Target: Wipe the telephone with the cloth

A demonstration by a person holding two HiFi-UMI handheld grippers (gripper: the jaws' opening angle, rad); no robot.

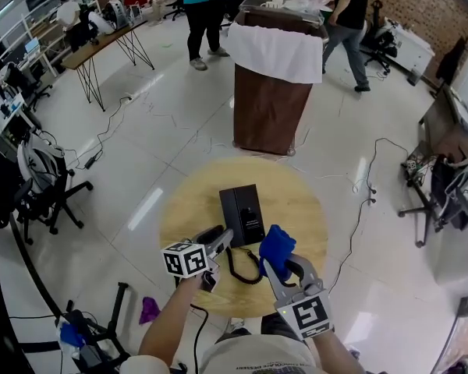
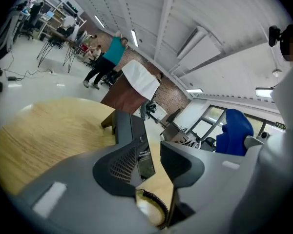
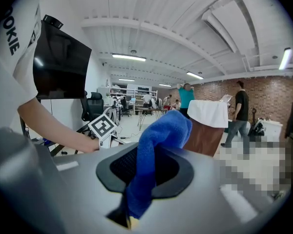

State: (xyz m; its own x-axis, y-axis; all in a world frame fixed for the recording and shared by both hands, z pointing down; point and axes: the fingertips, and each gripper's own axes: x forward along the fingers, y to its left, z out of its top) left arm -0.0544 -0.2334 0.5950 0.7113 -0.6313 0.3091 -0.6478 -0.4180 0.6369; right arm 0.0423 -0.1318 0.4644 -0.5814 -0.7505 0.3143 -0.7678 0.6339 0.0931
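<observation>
Telephone [image 1: 242, 214]: black desk set, lying flat near the middle of a round wooden table [image 1: 306, 209]; its coiled cord [image 1: 242, 271] trails toward the near edge.
Cloth [image 1: 277, 248]: blue, bunched, clamped between the jaws of the right gripper [image 1: 285, 267], held above the table just beside the telephone's near right corner.
Left gripper [image 1: 218, 244]: jaws spread apart, nothing pinched; telephone seen beyond the gap, cord below it.
Beyond the table: brown cabinet [image 1: 269, 107] draped with a white sheet [image 1: 277, 53].
</observation>
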